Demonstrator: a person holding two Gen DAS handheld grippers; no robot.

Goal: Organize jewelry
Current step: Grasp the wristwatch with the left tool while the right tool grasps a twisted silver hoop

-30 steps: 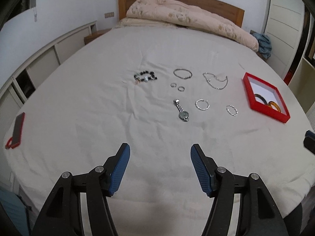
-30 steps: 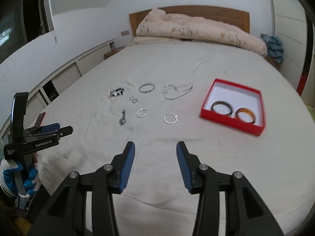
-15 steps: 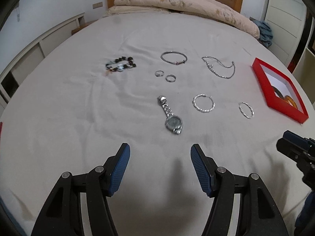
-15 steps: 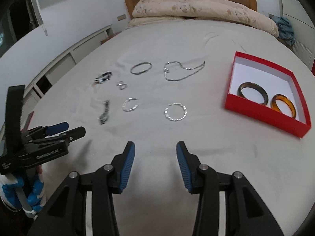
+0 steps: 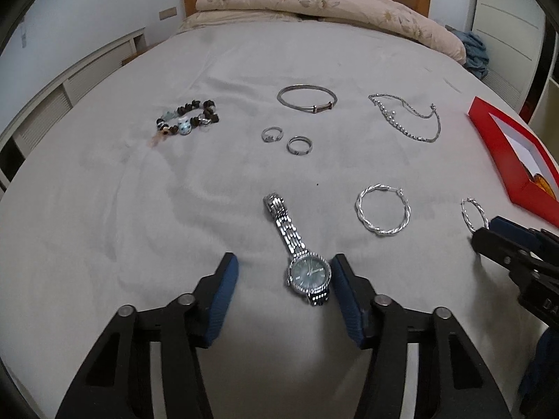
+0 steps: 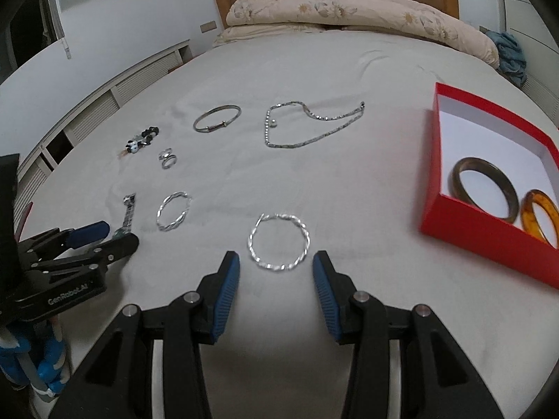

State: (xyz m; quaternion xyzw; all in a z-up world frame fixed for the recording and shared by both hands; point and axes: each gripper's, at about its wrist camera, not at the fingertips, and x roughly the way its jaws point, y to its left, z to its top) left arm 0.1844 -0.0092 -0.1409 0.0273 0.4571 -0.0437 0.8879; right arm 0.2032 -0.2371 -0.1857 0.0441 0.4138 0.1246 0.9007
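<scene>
A silver watch [image 5: 309, 272] lies on the grey bedsheet between the blue pads of my left gripper [image 5: 284, 272], its face close to the right pad. The jaws are closing and neither pad presses on it. My right gripper [image 6: 276, 262] stands open just behind a twisted silver hoop [image 6: 279, 241]. At the right a red box [image 6: 482, 230] holds a dark bangle [image 6: 484, 190] and an amber bangle [image 6: 539, 216]. Further back lie a second hoop [image 5: 382, 213], two rings [image 5: 299, 145], a bead bracelet [image 5: 188, 118], a silver bangle [image 5: 307, 99] and a necklace [image 5: 408, 118].
A folded quilt [image 5: 314, 0] lies against the wooden headboard. White cabinets [image 6: 104, 104] run along the left of the bed. A blue cloth [image 6: 510, 52] sits at the far right. A gloved hand [image 6: 21, 366] holds the left gripper.
Both grippers have come forward and down toward the sheet. The watch now sits between the left jaws, which have narrowed. The hoop lies right in front of the right fingertips.
</scene>
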